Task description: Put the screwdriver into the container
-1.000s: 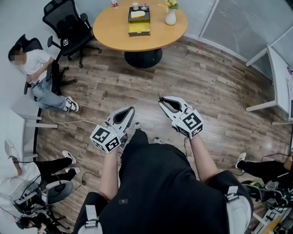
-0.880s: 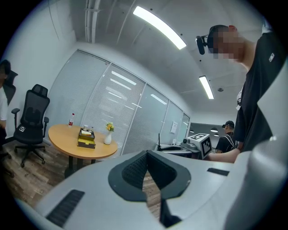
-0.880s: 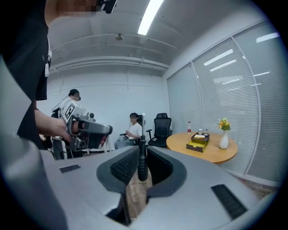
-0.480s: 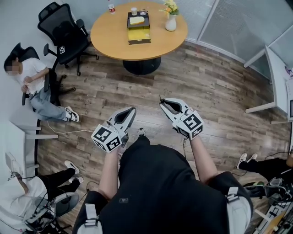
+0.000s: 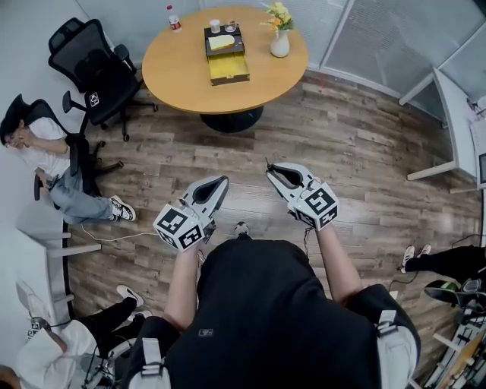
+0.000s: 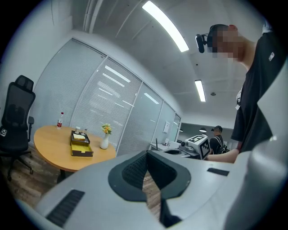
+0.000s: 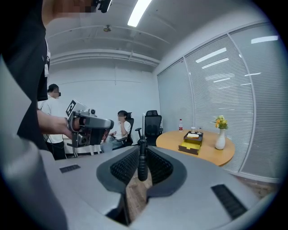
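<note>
The screwdriver [image 7: 142, 162] has a black handle and a thin shaft that points up out of the jaws. My right gripper [image 7: 140, 152] is shut on the handle. In the head view the right gripper [image 5: 278, 174] is held over the wooden floor, and the shaft tip [image 5: 266, 162] pokes out ahead of it. The left gripper [image 5: 210, 189] hangs beside it, shut with nothing in it, its pads [image 6: 135, 168] meeting at the tip. The container [image 5: 226, 55], a dark open box with a yellow inside, lies on the round wooden table [image 5: 175, 68] well ahead of both grippers. It also shows as the container [image 7: 192, 142] and the container [image 6: 81, 144].
On the table stand a white vase with yellow flowers [image 5: 279, 39], a bottle [image 5: 174, 18] and small cups. Two black office chairs [image 5: 95, 67] stand left of the table, with a seated person [image 5: 53, 163] beside them. White desks [image 5: 454, 114] line the right, and more people sit at the lower left.
The view has moved forward: the table and container sit lower and more fully in the head view. Both grippers hold the same pose, the right still shut on the screwdriver.
</note>
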A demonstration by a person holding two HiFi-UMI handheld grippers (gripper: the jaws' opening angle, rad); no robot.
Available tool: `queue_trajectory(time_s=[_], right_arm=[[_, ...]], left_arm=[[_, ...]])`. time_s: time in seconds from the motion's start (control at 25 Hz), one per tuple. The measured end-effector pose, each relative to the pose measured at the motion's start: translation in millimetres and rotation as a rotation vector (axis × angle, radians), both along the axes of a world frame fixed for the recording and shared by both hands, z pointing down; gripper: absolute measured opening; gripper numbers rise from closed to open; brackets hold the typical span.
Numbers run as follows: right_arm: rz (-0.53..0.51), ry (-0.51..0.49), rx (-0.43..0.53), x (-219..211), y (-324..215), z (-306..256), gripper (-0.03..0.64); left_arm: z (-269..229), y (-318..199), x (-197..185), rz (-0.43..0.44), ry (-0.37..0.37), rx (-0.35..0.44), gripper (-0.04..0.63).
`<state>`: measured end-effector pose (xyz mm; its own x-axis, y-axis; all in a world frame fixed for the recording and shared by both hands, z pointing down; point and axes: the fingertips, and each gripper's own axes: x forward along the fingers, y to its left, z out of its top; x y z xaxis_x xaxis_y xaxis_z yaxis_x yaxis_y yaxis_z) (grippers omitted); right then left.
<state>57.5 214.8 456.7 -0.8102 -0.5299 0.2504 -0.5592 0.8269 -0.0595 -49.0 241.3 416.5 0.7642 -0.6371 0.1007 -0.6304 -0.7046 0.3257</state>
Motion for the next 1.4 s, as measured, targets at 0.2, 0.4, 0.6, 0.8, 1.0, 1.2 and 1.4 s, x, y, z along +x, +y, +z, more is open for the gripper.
queue_trajectory(time_s=[0.2, 0.4, 0.6, 0.8, 1.0, 1.2, 1.4], right_arm=[[0.032, 0.005, -0.010, -15, -13, 6, 0.054], [0.044, 0.009, -0.027, -30, -26, 12, 0.054], [0.061, 0.005, -0.029, -39, -38, 15, 0.054], [0.085, -0.002, -0.024, -47, -48, 15, 0.054], [0.093, -0.005, -0.022, -52, -53, 17, 0.054], [0.095, -0.002, -0.040, -52, -58, 23, 0.054], [0.080, 0.000, -0.044, -55, -70, 24, 0.054]], left_arm=[[3, -13, -20, 0.028, -0.002, -0.009, 0.006], [6, -29, -37, 0.035, -0.002, -0.015, 0.006], [10, -42, -44, 0.060, -0.003, -0.022, 0.006], [11, -53, -49, 0.079, -0.001, -0.014, 0.006], [17, -55, -52, 0.093, -0.003, -0.025, 0.006], [19, -60, -57, 0.085, 0.003, -0.037, 0.006], [19, -72, -63, 0.060, 0.013, -0.043, 0.006]])
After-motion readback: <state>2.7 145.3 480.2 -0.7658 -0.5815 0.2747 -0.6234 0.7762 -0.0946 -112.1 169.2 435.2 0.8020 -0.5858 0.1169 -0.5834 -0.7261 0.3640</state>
